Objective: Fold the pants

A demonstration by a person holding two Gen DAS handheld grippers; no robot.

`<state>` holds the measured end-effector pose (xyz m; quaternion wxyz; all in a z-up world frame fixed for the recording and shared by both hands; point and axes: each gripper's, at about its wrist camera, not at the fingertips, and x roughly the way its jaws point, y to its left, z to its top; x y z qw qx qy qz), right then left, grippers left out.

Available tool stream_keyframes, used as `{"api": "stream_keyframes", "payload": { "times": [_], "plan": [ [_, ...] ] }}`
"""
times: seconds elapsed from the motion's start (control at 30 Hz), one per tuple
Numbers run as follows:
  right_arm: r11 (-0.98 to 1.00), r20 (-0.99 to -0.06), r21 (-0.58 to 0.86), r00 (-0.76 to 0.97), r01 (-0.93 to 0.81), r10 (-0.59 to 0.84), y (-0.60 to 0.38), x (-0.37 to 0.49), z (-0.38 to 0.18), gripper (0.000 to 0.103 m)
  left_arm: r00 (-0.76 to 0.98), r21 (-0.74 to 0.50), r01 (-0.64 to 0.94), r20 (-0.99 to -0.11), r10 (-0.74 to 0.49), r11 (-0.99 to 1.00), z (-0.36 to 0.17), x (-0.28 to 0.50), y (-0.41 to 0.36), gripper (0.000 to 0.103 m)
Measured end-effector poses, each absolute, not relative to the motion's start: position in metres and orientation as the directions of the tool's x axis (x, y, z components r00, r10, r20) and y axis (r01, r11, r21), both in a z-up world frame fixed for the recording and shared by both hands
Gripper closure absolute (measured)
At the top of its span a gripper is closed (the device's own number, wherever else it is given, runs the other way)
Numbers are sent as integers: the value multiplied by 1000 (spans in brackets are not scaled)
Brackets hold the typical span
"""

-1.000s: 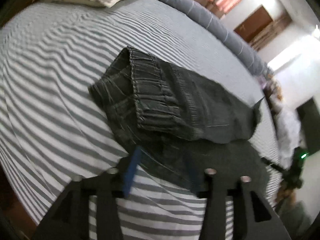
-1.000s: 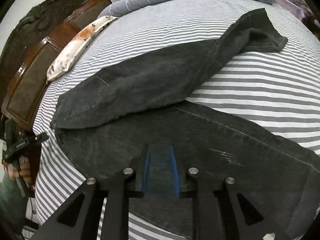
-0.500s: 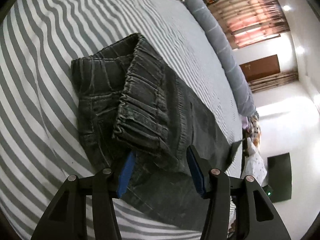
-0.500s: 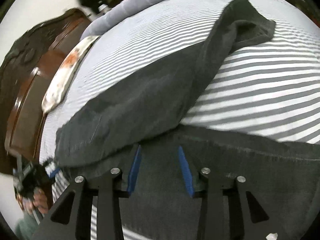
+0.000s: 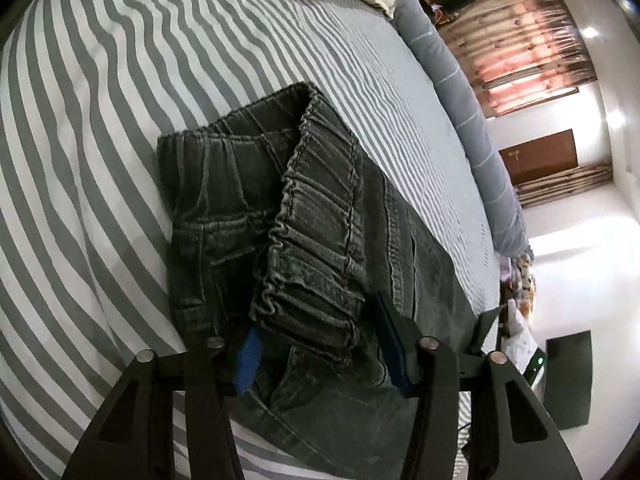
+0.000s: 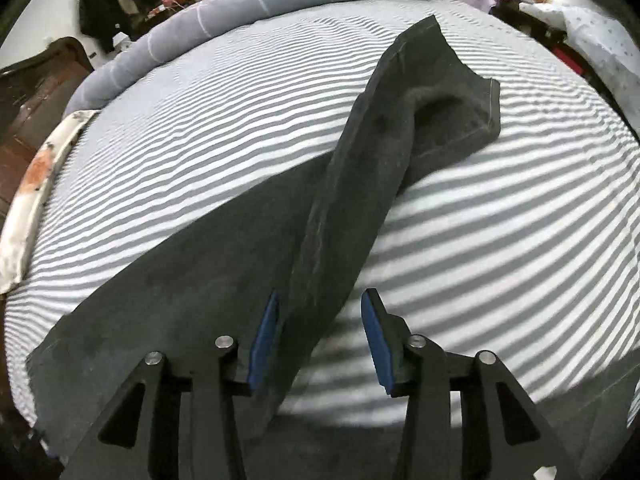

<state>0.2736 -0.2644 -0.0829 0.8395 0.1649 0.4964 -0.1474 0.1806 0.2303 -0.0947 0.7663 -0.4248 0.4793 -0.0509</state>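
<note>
Lying on the striped bed (image 6: 500,240), the dark pants (image 5: 320,240) are half folded; the left tool (image 5: 316,344) is closing around the waistband (image 5: 316,256) to lift it, while the right tool (image 6: 320,336) stands released over a leg (image 6: 360,200).

Your left tool (image 5: 316,344) has black angular arms with triangular cut-outs, four round silver pins across them, and blue ribbed pads (image 5: 247,360) inside its fingers. Your right tool (image 6: 320,336) is built the same: black frame, silver pins, blue pads (image 6: 376,340).
</note>
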Motion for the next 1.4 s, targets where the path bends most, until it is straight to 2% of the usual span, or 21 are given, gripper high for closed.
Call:
{"api": "stream_keyframes", "payload": {
  "times": [0.03,0.13,0.17,0.2,0.4,0.7,0.83,1.07,1.23,1.4],
  "plan": [
    [902,-883,121,459,415,-93,-267,277,-83,70,537,-690,-330,-698,-473,644,-94,181,231,60],
    [901,-894,107,438,421,-98,-279,283,-83,99,542,-692,-317,-693,-475,649,-92,184,228,72],
    [899,-892,125,444,419,-83,-284,281,-80,100,544,-689,-314,-694,-471,653,-91,186,227,77],
    [901,-890,133,450,413,-75,-286,279,-77,100,550,-679,-306,-698,-458,667,-89,187,226,88],
    [906,-863,185,504,380,-35,-303,233,-45,101,548,-632,-265,-720,-426,728,-71,201,220,92],
    [905,-838,223,545,362,-11,-289,153,-9,101,569,-583,-138,-708,-418,801,-24,222,238,92],
    [886,-838,260,546,384,10,-282,114,-13,101,525,-527,-56,-738,-424,848,-16,227,244,92],
    [905,-860,217,511,366,0,-248,53,-31,101,434,-376,57,-825,-362,925,-43,216,246,92],
    [909,-895,207,446,362,26,-231,33,-56,101,407,-348,10,-855,-321,938,-72,217,258,92],
    [906,-916,210,399,367,50,-226,27,-73,101,425,-317,1,-858,-287,948,-79,218,260,91]
  ]
}}
